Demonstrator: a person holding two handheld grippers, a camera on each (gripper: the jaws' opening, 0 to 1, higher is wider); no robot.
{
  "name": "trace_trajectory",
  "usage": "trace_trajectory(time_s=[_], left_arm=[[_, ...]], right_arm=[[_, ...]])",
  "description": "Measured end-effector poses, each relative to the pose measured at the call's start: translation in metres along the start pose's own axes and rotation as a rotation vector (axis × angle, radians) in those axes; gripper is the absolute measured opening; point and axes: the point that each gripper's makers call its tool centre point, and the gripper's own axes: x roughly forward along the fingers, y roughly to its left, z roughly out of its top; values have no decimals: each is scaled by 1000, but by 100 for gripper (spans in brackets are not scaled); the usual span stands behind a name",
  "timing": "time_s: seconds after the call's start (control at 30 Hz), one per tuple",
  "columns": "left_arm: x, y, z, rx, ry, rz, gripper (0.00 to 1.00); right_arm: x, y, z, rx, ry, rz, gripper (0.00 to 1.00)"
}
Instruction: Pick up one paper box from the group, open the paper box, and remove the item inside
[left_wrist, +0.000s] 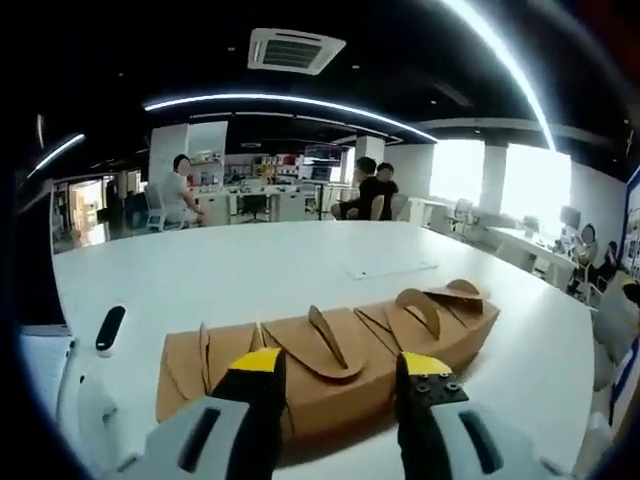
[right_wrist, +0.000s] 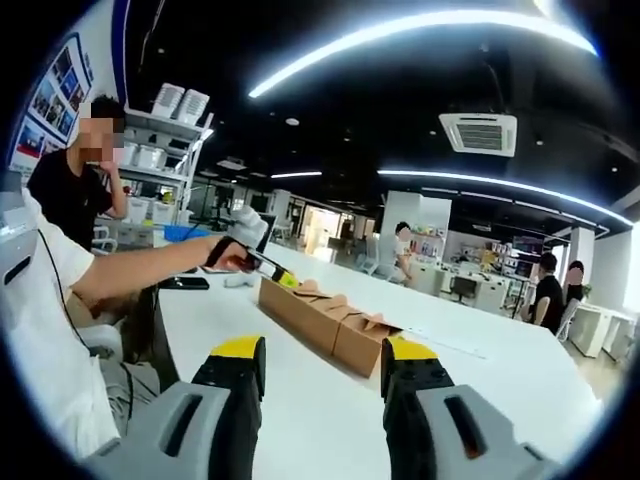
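Left gripper view: the left gripper (left_wrist: 335, 390), yellow-tipped jaws apart and holding nothing, hovers just short of the row of paper boxes (left_wrist: 330, 362) on the white table (left_wrist: 280, 262); the row's long axis runs crosswise to the jaws, its flaps standing up. Right gripper view: the same row of boxes (right_wrist: 330, 318) lies ahead, stretching away toward the left gripper (right_wrist: 272, 268) at its far end. The right gripper (right_wrist: 322, 372) also stands open and empty, farther from the boxes. The left looks the nearer to pick one up.
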Motion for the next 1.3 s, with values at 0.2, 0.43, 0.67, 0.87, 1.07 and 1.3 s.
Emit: trace_trajectory(time_s=[0.2, 0.43, 0.67, 0.87, 1.07, 1.3], left_arm=[[9, 4, -1, -12, -1, 7, 45], [14, 3, -1, -13, 1, 2, 45], [16, 3, -1, -13, -9, 16, 42], [14, 1, -6, -12, -11, 17, 39], [12, 0, -10, -15, -12, 23, 37], [8, -3, -7, -26, -29, 31, 35]], right_arm=[[-1, -1, 0, 0, -1, -3, 47], [-1, -1, 0, 1, -1, -4, 47], [0, 1, 0, 0, 1, 2, 47], [1, 1, -2, 2, 5, 2, 47], [3, 4, -4, -4, 10, 15, 47], [3, 3, -4, -4, 11, 13, 47]])
